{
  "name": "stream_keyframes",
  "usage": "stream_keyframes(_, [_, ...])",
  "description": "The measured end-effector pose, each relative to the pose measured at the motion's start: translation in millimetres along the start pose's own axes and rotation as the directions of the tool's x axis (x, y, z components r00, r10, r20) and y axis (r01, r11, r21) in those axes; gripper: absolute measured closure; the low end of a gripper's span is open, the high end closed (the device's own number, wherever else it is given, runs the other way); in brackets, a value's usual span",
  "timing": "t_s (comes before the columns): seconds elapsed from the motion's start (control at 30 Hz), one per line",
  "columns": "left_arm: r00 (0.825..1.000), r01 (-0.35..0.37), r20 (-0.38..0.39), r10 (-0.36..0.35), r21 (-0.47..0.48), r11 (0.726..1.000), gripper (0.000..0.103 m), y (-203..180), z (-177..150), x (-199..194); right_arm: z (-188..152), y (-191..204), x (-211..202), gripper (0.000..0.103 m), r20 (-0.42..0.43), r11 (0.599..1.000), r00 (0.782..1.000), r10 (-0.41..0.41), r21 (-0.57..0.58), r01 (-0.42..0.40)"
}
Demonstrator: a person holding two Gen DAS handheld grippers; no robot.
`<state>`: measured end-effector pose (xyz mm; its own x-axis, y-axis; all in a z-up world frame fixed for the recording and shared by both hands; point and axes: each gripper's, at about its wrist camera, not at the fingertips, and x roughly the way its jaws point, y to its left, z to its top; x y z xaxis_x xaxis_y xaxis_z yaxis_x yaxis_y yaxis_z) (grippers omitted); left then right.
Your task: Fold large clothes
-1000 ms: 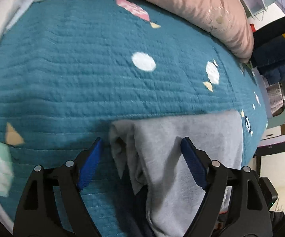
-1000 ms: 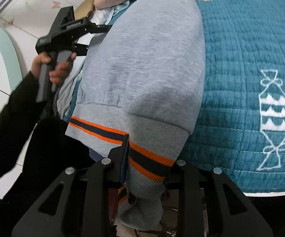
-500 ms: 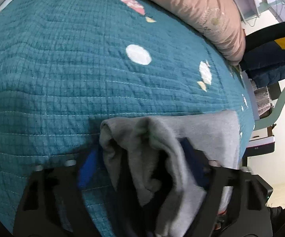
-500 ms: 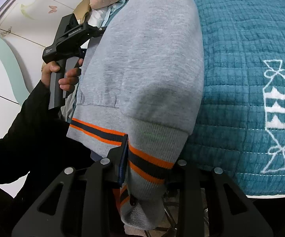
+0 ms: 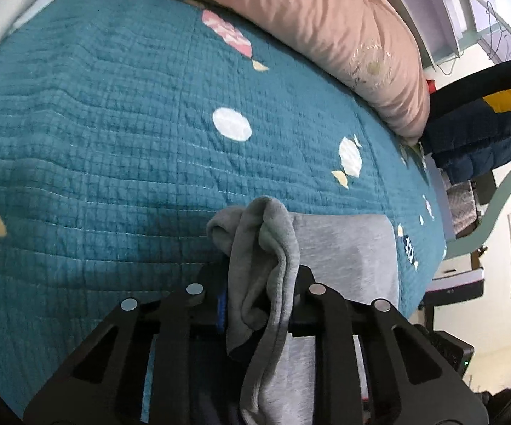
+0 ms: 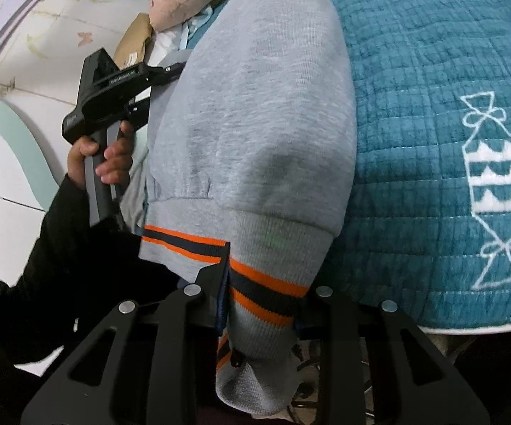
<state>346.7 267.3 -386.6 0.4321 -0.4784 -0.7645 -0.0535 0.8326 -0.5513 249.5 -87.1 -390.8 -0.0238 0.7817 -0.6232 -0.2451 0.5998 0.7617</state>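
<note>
Both ends are in hand now. Your left claw is clenched on a bunched gray fold of the sweatshirt, and your right claw is pinching the striped hem band, orange and dark lines running right through the grip. The sweatshirt lies along the near edge of the bed, on the teal quilt, with its hem end hanging off the quilt's edge toward you. The pink pillow sits at the quilt's far side, well apart from the cloth.

My read: you're set to lift and carry. Raise both claws together and level, keep the cloth taut between them, and lay it toward the open middle of the quilt. The left grip looks lumpy, so watch for a layer slipping loose.
</note>
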Motion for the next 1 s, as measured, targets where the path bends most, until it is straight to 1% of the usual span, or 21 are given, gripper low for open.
stream_keyframes(0.13, [1.0, -0.023, 0.014, 0.022, 0.011, 1.0, 0.082, -18.4, 2.8, -9.3, 0.6, 0.3, -13.9, 0.079, 0.025, 0.999, 0.999, 0.04, 0.028, -0.041])
stream_keyframes(0.2, [1.0, -0.02, 0.015, 0.02, 0.024, 1.0, 0.082, -28.9, 4.7, -10.1, 0.8, 0.9, -25.7, 0.08, 0.04, 0.999, 0.998, 0.043, 0.029, -0.045])
stream_keyframes(0.27, [1.0, -0.016, 0.02, 0.015, 0.043, 0.999, 0.082, -48.4, 8.8, -10.6, 0.6, -1.1, -38.4, 0.08, 0.056, 0.998, 0.997, 0.05, 0.023, -0.051])
stream_keyframes(0.37, [1.0, 0.004, 0.027, -0.006, 0.08, 0.997, 0.082, -82.4, 18.1, -5.8, 5.5, -12.2, -68.9, 0.08, 0.09, 0.998, 0.994, 0.056, 0.033, -0.059])
stream_keyframes(0.4, [1.0, 0.007, 0.028, -0.009, 0.089, 0.996, 0.082, -92.3, 21.6, -2.3, 10.1, -18.2, -85.2, 0.08, 0.106, 0.998, 0.993, 0.052, 0.031, -0.056])
stream_keyframes(0.43, [0.999, 0.025, 0.028, -0.027, 0.102, 0.994, 0.082, -112.1, 28.7, 6.1, 14.0, -23.4, -98.3, 0.08, 0.119, 0.998, 0.992, 0.048, 0.028, -0.051])
stream_keyframes(0.5, [0.998, 0.046, 0.025, -0.05, 0.125, 0.991, 0.082, -139.8, 39.0, 21.5, 25.7, -40.5, -134.4, 0.08, 0.154, 0.999, 0.987, 0.035, 0.03, -0.04])
stream_keyframes(0.57, [0.997, 0.076, 0.015, -0.08, 0.166, 0.983, 0.082, -180.0, 54.2, 46.2, 34.7, -56.1, -161.7, 0.08, 0.182, 0.999, 0.983, 0.014, 0.03, -0.02])
stream_keyframes(0.6, [0.996, 0.09, 0.009, -0.093, 0.181, 0.979, 0.082, -197.8, 61.1, 58.5, 43.1, -71.8, -184.2, 0.08, 0.2, 0.999, 0.98, -0.004, 0.036, -0.003])
stream_keyframes(0.67, [0.993, 0.12, -0.006, -0.122, 0.22, 0.968, 0.082, -244.7, 77.7, 93.7, 55.3, -96.5, -216.5, 0.08, 0.23, 0.999, 0.972, -0.048, 0.035, 0.041])
stream_keyframes(0.7, [0.991, 0.131, -0.012, -0.132, 0.229, 0.965, 0.082, -260.6, 82.7, 106.9, 60.3, -108.3, -228.9, 0.08, 0.24, 0.998, 0.969, -0.065, 0.037, 0.057])
stream_keyframes(0.83, [0.985, 0.172, -0.053, -0.163, 0.281, 0.944, 0.082, -336.6, 109.4, 185.6, 83.7, -166.5, -284.0, 0.08, 0.279, 0.987, 0.947, -0.16, 0.063, 0.148])
stream_keyframes(0.9, [0.983, 0.183, -0.073, -0.169, 0.295, 0.938, 0.082, -364.1, 119.0, 220.1, 96.6, -199.9, -312.1, 0.08, 0.291, 0.979, 0.935, -0.201, 0.087, 0.184])
stream_keyframes(1.0, [0.979, 0.201, -0.103, -0.178, 0.306, 0.93, 0.083, -403.5, 132.6, 272.0, 110.9, -237.9, -340.5, 0.08, 0.294, 0.968, 0.923, -0.247, 0.108, 0.225])
